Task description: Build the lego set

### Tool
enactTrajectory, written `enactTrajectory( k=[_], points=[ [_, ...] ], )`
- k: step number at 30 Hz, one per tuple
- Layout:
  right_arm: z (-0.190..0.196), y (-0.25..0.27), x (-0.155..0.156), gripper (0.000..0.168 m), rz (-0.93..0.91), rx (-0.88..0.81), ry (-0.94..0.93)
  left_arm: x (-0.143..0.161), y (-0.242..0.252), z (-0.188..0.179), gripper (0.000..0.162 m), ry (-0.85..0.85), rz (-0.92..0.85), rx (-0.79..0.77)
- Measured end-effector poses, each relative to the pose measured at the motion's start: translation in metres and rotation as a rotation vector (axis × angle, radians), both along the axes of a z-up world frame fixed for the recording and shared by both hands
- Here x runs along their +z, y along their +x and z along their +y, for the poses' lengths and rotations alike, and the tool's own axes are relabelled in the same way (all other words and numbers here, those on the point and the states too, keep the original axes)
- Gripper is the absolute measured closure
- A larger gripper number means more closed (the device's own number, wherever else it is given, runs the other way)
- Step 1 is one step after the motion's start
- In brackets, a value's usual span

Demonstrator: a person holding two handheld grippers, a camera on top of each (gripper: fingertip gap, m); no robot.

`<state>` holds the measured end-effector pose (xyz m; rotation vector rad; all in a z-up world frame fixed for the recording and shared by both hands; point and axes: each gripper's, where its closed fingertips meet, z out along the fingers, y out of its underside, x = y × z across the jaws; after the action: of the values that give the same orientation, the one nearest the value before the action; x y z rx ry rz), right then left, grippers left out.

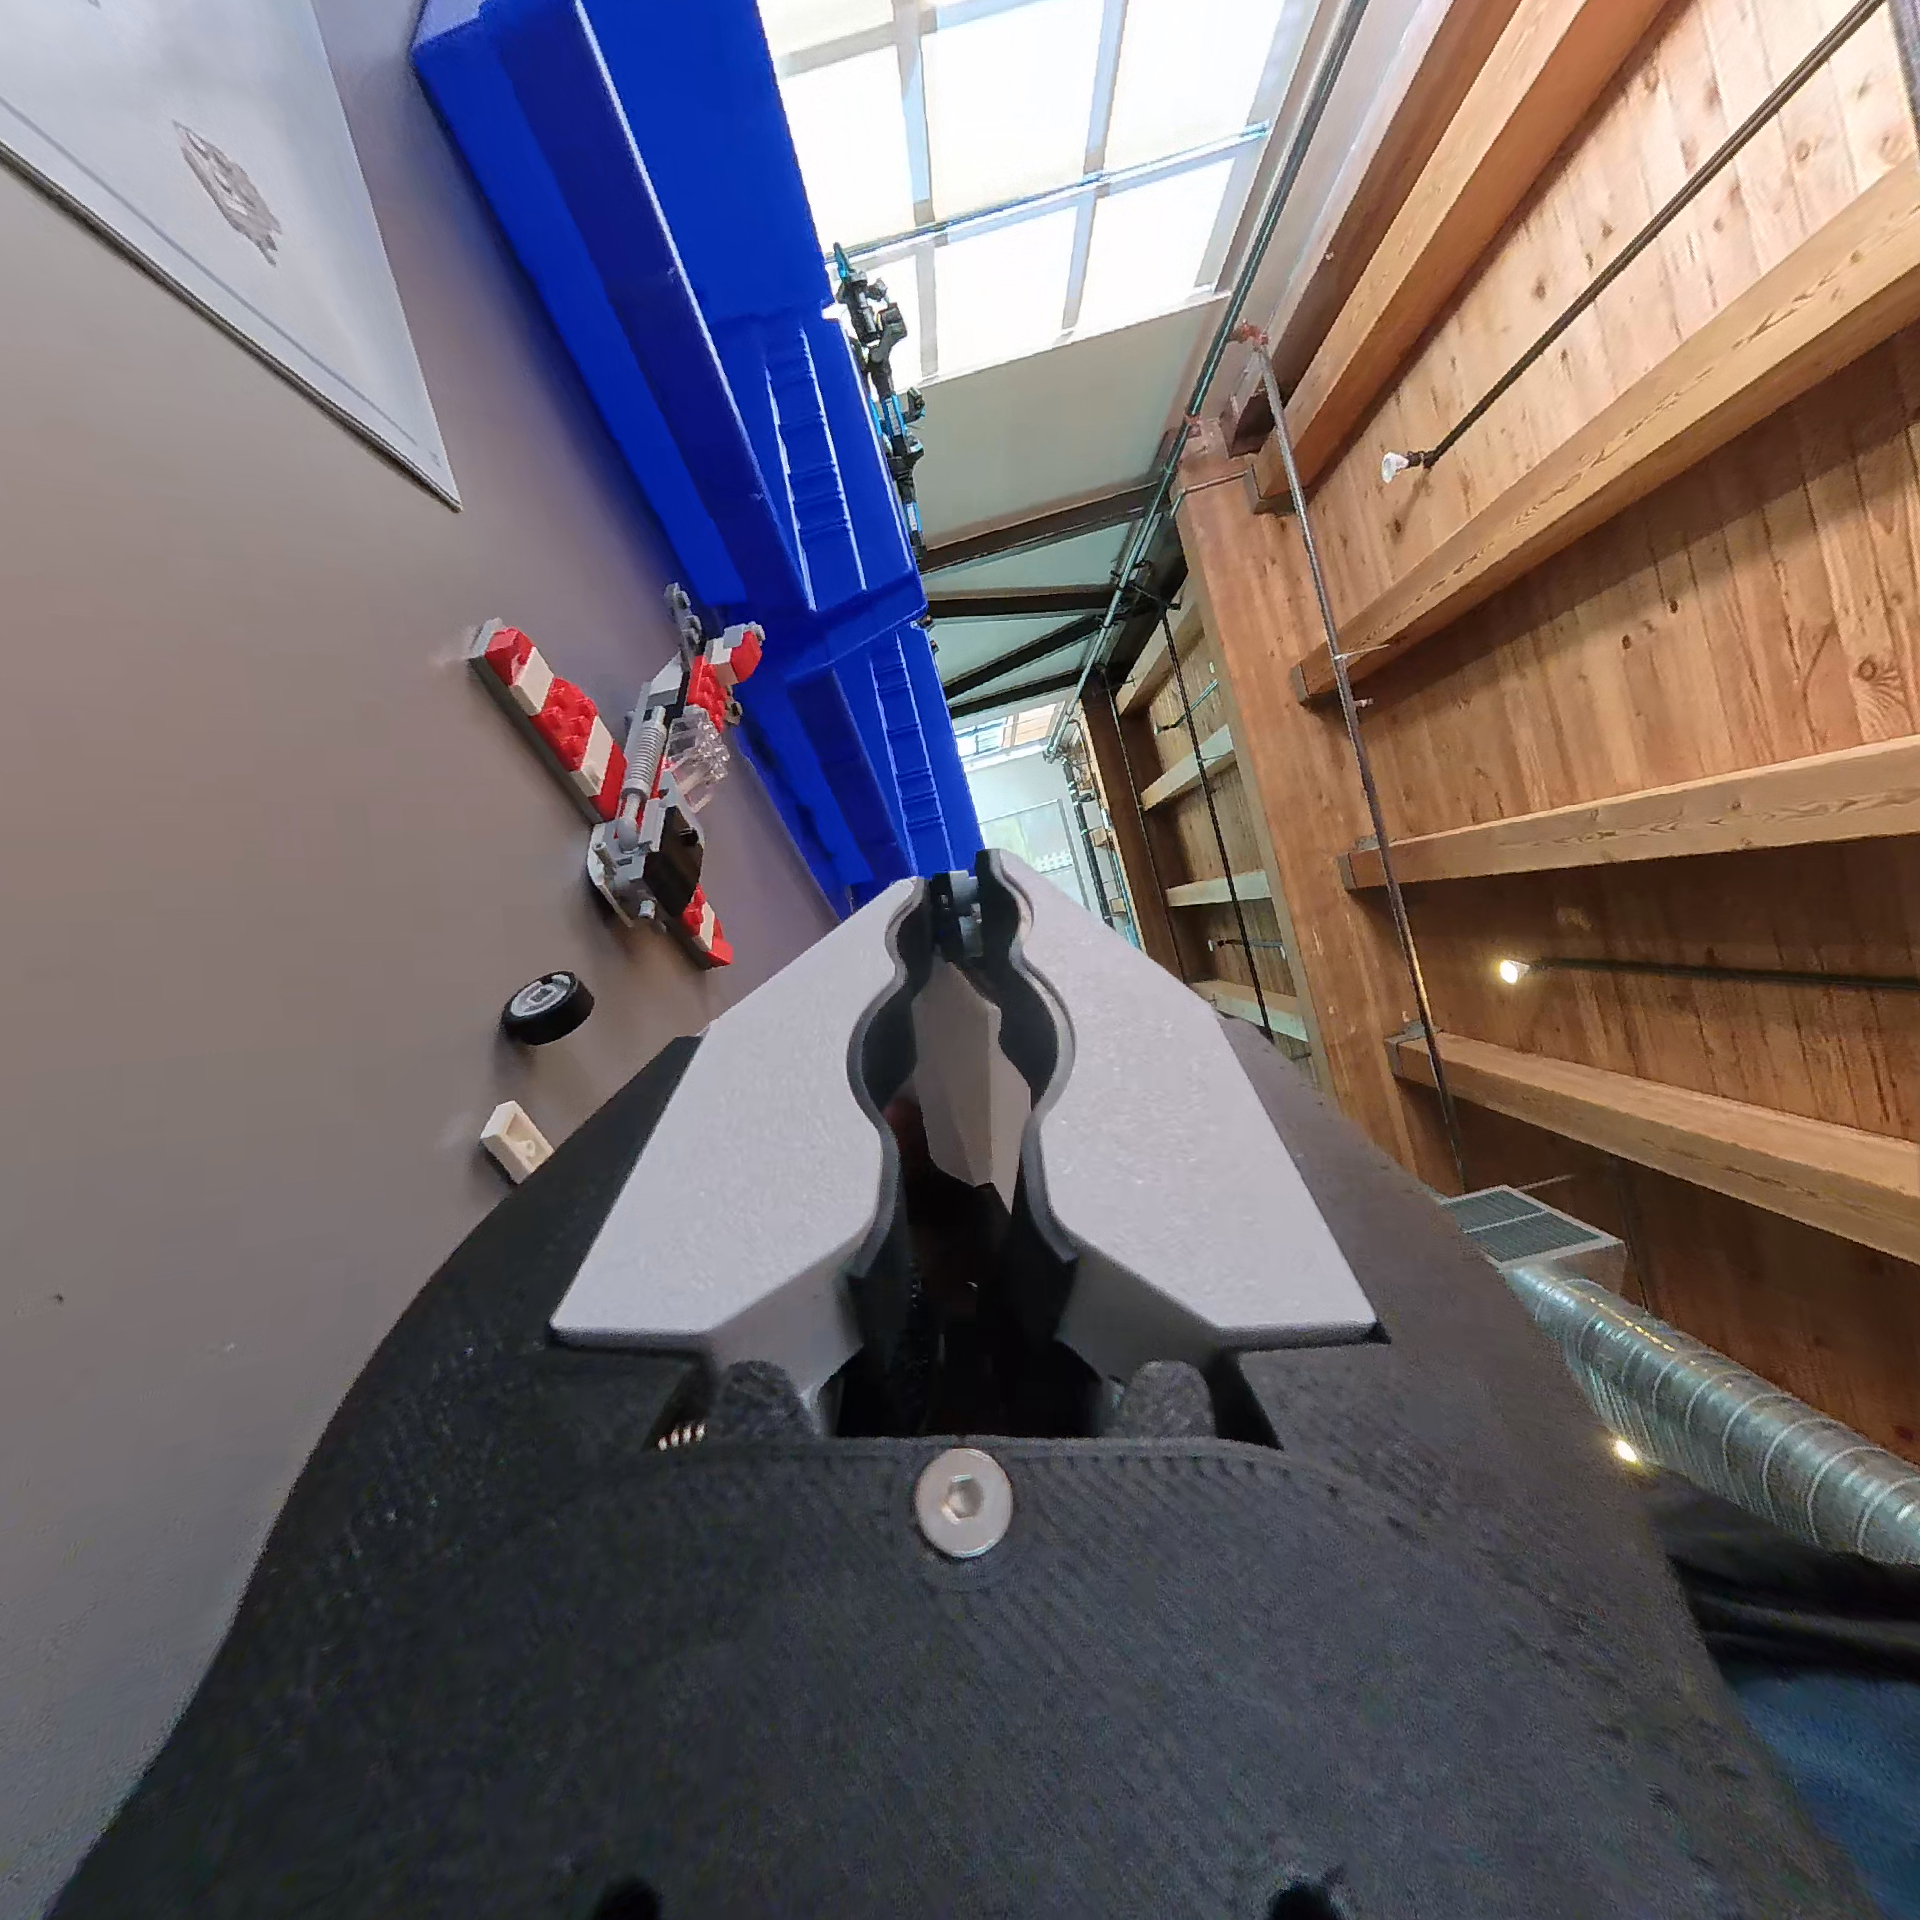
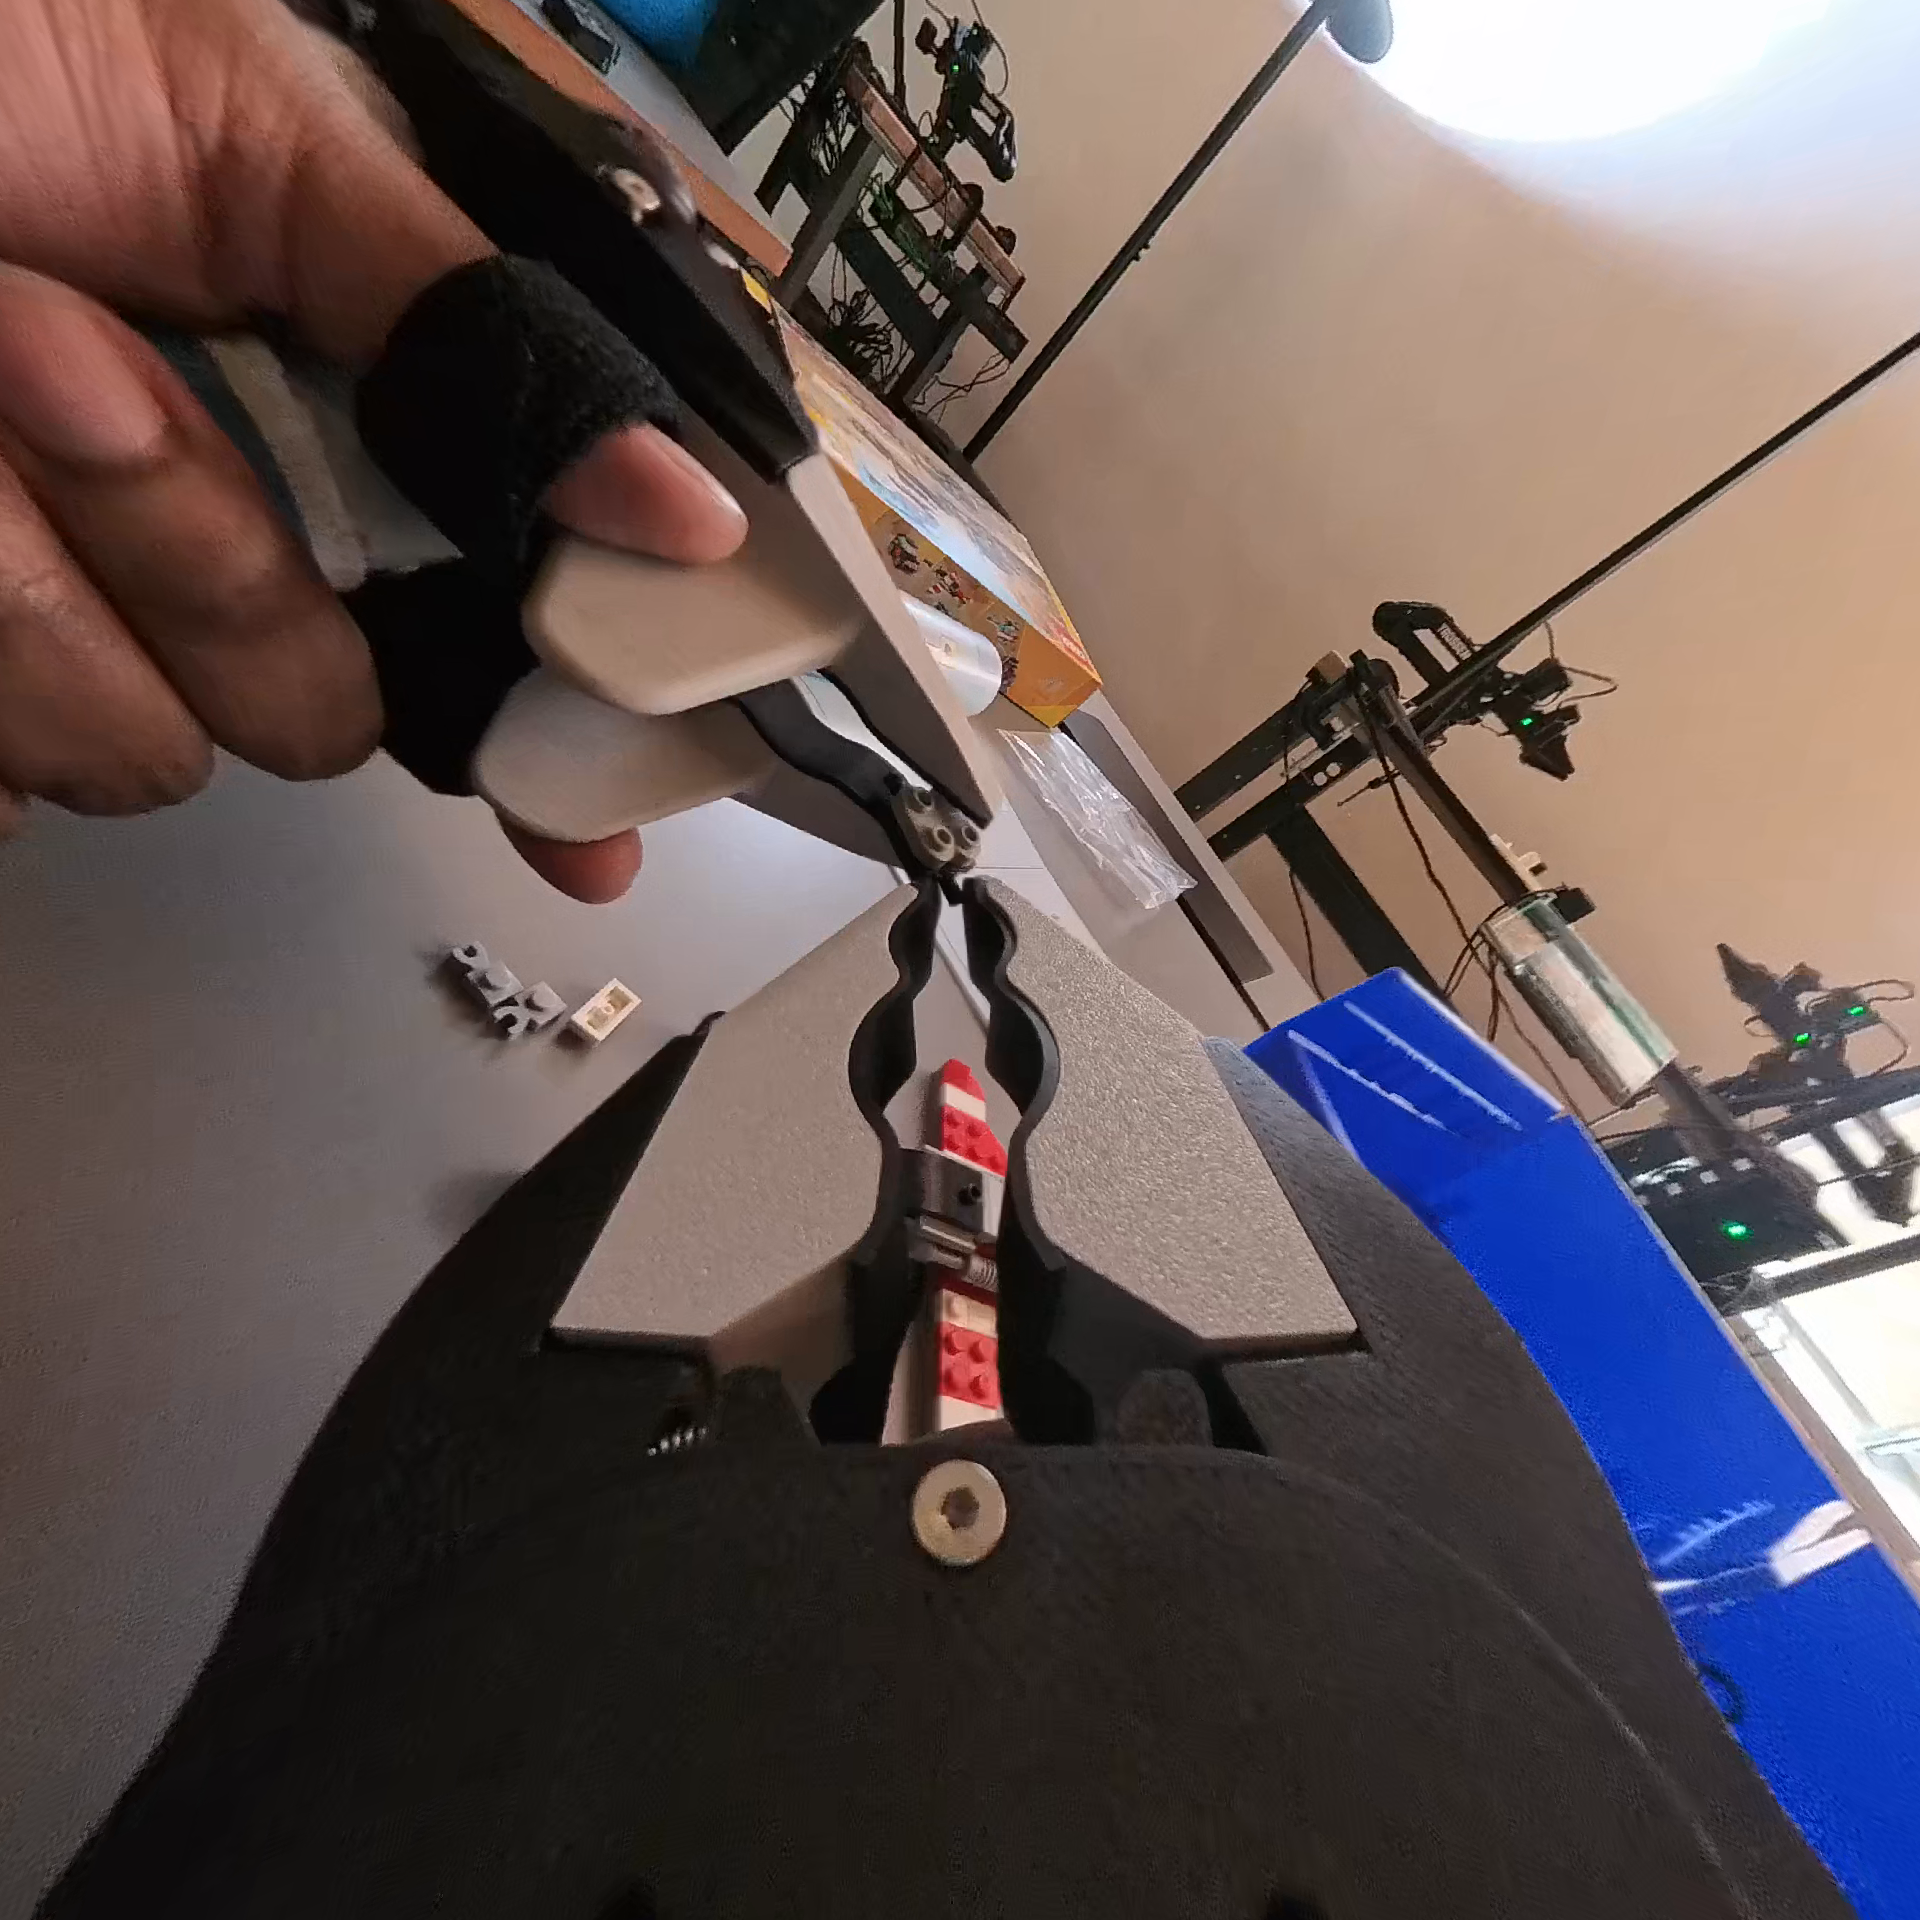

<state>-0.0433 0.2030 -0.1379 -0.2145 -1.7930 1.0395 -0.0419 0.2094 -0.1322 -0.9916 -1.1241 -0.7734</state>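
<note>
My left gripper [image 1: 961,902] is shut on a small dark grey Lego piece [image 1: 954,920] at its tips and holds it above the table. In the right wrist view a hand [image 2: 187,436] holds this left gripper [image 2: 948,821], which comes in from the upper left with the studded grey piece [image 2: 935,836]. My right gripper [image 2: 945,888] meets it from below, its tips almost together on the piece's black lower end. The red and white Lego plane [image 1: 623,748] lies on the grey table [image 1: 208,935]. It also shows between my right fingers [image 2: 971,1143].
A black wheel [image 1: 548,1006] and a white piece [image 1: 516,1140] lie near the plane. Grey pieces [image 2: 499,992] and a white piece [image 2: 603,1010] lie farther left. A blue bin [image 1: 644,364] lines the table edge. A yellow box [image 2: 966,561] and a plastic bag [image 2: 1091,821] lie behind. My left and right fingertips are right by each other.
</note>
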Motion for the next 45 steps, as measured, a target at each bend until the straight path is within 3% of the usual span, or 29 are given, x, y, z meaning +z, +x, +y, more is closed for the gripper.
enactTrajectory(
  k=[3, 9, 17, 24, 28, 33, 35, 38, 42, 45],
  points=[
    [0.001, 0.001, 0.003, 0.165, -0.080, 0.026, -0.106, 0.008, -0.002, 0.002, 0.145, 0.039, 0.031, 0.013],
    [0.013, 0.000, 0.014, 0.165, -0.298, 0.058, -0.422, 0.023, -0.006, 0.001, 0.119, 0.084, 0.133, 0.053],
    [0.014, 0.001, 0.015, 0.166, -0.467, 0.076, -0.610, 0.014, -0.003, 0.012, 0.117, -0.244, 0.428, 0.090],
    [0.006, 0.007, 0.018, 0.166, -0.480, 0.126, -0.627, 0.013, 0.001, 0.016, 0.126, -0.291, 0.500, 0.073],
    [0.006, 0.010, 0.020, 0.166, -0.488, 0.151, -0.643, 0.020, 0.007, 0.017, 0.144, -0.241, 0.528, 0.054],
    [0.007, 0.019, 0.030, 0.164, -0.432, 0.245, -0.626, 0.028, 0.013, 0.016, 0.144, -0.206, 0.552, 0.011],
    [0.010, 0.026, 0.036, 0.154, -0.385, 0.296, -0.598, 0.031, 0.015, 0.012, 0.144, -0.183, 0.545, -0.011],
    [0.014, 0.034, 0.039, 0.136, -0.336, 0.342, -0.526, 0.032, 0.027, 0.009, 0.144, -0.100, 0.458, -0.133],
    [0.008, 0.052, 0.038, 0.135, -0.280, 0.427, -0.422, 0.027, 0.048, 0.011, 0.144, 0.037, 0.291, -0.332],
    [0.004, 0.061, 0.036, 0.135, -0.282, 0.477, -0.384, 0.028, 0.061, 0.013, 0.144, 0.081, 0.259, -0.424]
  ],
)
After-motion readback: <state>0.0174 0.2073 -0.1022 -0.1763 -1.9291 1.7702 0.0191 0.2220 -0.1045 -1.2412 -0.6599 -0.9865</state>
